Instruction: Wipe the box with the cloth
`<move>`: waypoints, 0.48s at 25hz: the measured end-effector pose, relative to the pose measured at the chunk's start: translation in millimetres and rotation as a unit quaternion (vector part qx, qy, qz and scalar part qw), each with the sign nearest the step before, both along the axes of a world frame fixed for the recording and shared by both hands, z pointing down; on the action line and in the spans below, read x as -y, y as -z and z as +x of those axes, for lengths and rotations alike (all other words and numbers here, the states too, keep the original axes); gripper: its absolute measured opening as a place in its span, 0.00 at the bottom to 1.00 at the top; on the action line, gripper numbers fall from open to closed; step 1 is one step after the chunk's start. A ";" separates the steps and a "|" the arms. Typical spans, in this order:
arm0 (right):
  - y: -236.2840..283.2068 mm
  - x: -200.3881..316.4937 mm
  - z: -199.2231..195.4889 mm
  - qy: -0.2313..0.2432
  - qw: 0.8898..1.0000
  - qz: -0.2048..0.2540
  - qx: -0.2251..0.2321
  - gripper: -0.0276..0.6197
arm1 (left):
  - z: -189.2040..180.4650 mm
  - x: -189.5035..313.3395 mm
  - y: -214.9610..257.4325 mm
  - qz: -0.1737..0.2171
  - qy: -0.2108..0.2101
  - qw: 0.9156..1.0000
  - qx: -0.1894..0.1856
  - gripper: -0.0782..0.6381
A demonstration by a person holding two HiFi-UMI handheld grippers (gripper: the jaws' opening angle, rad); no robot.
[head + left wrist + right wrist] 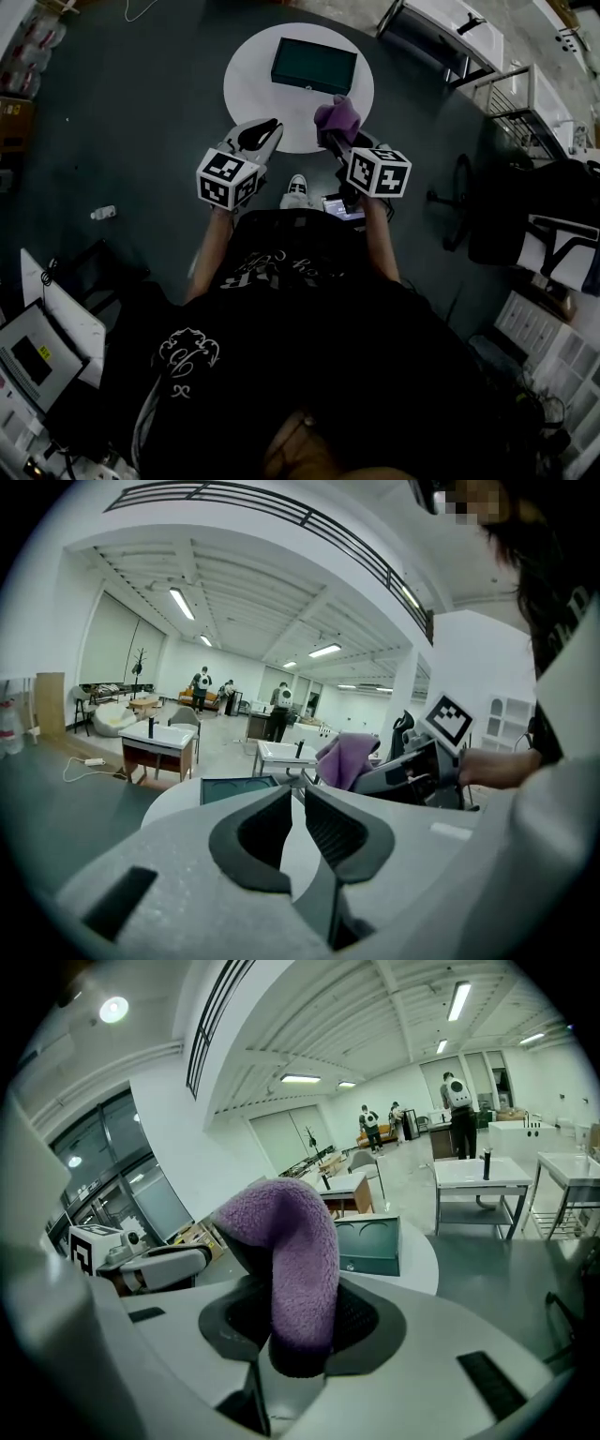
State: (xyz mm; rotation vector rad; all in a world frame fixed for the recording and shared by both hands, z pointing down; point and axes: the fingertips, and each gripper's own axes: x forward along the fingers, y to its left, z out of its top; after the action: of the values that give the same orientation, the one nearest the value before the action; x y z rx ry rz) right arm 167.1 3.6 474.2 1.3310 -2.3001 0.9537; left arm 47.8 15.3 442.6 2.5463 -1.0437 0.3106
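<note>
A dark green box (314, 66) lies flat on the far half of a round white table (248, 89). Over the table's near edge, my right gripper (336, 133) is shut on a purple fluffy cloth (336, 114), which stands up out of the jaws. The right gripper view shows the cloth (291, 1251) pinched in the gripper (300, 1321), with the box (370, 1246) beyond it. My left gripper (270, 129) hovers beside it at the table's near left, shut with nothing in it (298, 797). Box (239, 787) and cloth (347, 758) lie ahead of it.
White desks (450, 28) stand past the table at the upper right, and an office chair (459, 192) is to the right. A laptop (33, 361) sits at the lower left. People stand far off in the hall (459, 1101). Dark floor surrounds the table.
</note>
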 end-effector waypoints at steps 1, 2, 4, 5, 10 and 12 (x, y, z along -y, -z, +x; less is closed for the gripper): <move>-1.4 6.6 1.7 0.002 1.000 -0.001 0.001 0.22 | 0.9 5.9 -0.6 -0.001 0.002 1.000 0.005 0.16; -2.5 12.7 2.7 0.004 1.000 -0.002 0.003 0.22 | 1.1 11.4 -0.3 -0.002 0.005 1.000 0.009 0.16; -4.1 23.7 3.9 0.007 1.000 -0.005 0.007 0.22 | 1.0 21.2 1.7 -0.002 0.013 1.000 0.014 0.16; -4.9 28.4 4.8 0.010 1.000 -0.006 0.008 0.22 | 1.3 25.4 2.7 -0.001 0.018 1.000 0.015 0.16; -11.2 41.4 7.1 0.021 1.000 -0.014 0.009 0.22 | 5.4 33.7 -0.5 -0.003 0.028 0.999 0.019 0.16; -14.8 43.1 5.4 0.022 1.000 -0.018 0.008 0.22 | 3.9 33.3 -3.2 -0.006 0.026 0.999 0.022 0.16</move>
State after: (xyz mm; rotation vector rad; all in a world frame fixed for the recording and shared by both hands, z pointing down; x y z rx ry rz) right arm 172.6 -39.4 489.0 1.2583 -2.3024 0.9911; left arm 51.7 -18.0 445.8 2.5080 -1.1202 0.3599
